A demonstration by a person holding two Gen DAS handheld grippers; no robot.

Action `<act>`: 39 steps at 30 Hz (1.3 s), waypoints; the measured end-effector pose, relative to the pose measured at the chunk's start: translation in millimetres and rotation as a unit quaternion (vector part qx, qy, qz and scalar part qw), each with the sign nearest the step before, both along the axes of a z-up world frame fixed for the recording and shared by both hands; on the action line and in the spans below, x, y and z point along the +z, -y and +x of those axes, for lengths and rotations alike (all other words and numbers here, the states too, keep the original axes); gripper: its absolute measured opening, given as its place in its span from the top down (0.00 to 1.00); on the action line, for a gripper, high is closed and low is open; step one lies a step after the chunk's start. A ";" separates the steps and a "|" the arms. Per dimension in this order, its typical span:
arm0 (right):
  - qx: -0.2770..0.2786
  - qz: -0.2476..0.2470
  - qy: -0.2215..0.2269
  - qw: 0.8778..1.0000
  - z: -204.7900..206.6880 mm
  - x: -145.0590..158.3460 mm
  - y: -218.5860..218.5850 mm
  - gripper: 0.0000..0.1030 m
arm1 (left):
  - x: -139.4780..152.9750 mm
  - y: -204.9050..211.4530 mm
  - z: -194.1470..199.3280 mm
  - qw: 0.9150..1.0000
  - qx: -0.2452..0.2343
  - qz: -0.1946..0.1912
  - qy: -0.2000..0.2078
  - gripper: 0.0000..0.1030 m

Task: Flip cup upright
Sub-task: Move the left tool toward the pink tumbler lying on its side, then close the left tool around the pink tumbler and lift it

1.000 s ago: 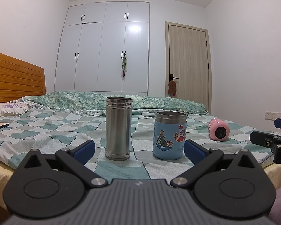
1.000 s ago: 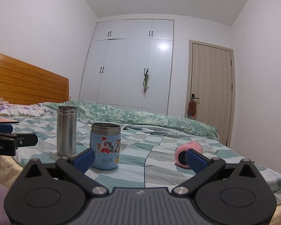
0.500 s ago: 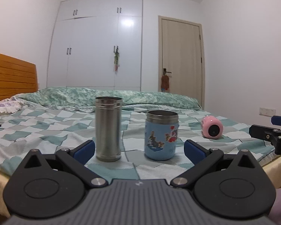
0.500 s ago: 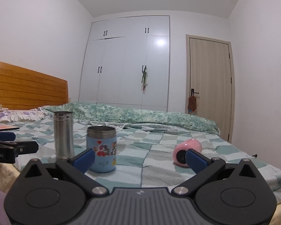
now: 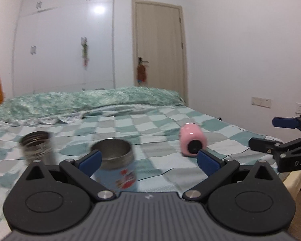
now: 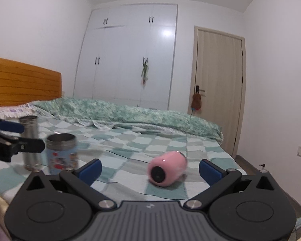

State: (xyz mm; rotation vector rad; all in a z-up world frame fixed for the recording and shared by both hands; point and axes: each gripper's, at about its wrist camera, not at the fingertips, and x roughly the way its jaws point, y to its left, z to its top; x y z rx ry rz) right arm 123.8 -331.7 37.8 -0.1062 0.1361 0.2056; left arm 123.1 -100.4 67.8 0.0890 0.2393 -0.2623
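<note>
Pink cup (image 6: 167,169) lies on its side on the checked bedspread (image 6: 130,146), its dark round end turned toward the right gripper (image 6: 150,170). In the right wrist view the cup sits between that gripper's two blue fingertips (image 6: 90,170), a little ahead of them and touching neither. The jaws are spread wide with nothing held.

From the left wrist view the same cup (image 5: 192,142) rests on the bedspread (image 5: 150,128) near the right-hand fingertip (image 5: 208,163) of the left gripper (image 5: 149,161), just beyond it. The left jaws are also spread wide and hold nothing. The right gripper (image 5: 271,134) shows at the right edge of this view, well apart from the cup.

Two other vessels stand upright to the left. A blue sticker cup (image 5: 118,164) with a steel rim stands just ahead of the left gripper, partly behind its left fingertip; motion blur makes it hard to say whether the two touch. A steel flask (image 5: 38,148) stands just beside it, farther left. In the right wrist view the blue cup (image 6: 62,153) and flask (image 6: 31,142) sit at the left, with the left gripper (image 6: 10,140) in front of them.

A green quilt (image 6: 130,116) is bunched across the far side of the bed, below the white wardrobe (image 6: 130,56) and door (image 6: 218,88).
</note>
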 end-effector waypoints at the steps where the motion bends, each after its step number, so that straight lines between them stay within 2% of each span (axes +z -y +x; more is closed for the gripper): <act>1: -0.002 -0.001 -0.005 1.000 7.0 0.2 6.0 0.00 | 0.7 7.0 8.4 1.000 -0.005 0.003 -0.007 0.00; 6: -0.014 -0.015 -0.029 0.999 44.0 -2.1 32.7 0.00 | 5.9 40.8 52.1 0.999 -0.026 0.023 -0.041 0.00; 11: -0.015 -0.025 -0.054 0.998 82.0 -6.7 58.2 0.00 | 5.2 70.9 98.7 0.994 -0.040 0.039 -0.091 0.00; 14: -0.019 -0.031 -0.068 0.997 103.7 -8.9 71.9 0.00 | 2.2 92.5 128.3 0.992 -0.046 0.044 -0.105 0.00; 19: -0.032 -0.017 -0.086 0.996 132.8 -11.7 99.2 0.00 | -6.7 116.5 166.7 0.990 -0.055 0.040 -0.123 0.00; 25: -0.039 -0.001 -0.113 0.993 171.4 -16.6 124.6 0.00 | -20.7 127.7 210.0 0.983 -0.076 0.049 -0.161 0.00; 33: -0.045 0.004 -0.140 0.989 206.0 -31.1 129.2 0.00 | -33.6 140.7 263.2 0.960 -0.143 0.103 -0.217 0.00; 35: -0.052 0.005 -0.148 0.988 211.4 -34.5 129.8 0.00 | -33.5 146.9 277.3 0.950 -0.172 0.107 -0.238 0.00; 39: -0.068 0.011 -0.155 0.986 217.3 -36.6 133.1 0.00 | -33.4 157.1 299.6 0.938 -0.195 0.107 -0.266 0.00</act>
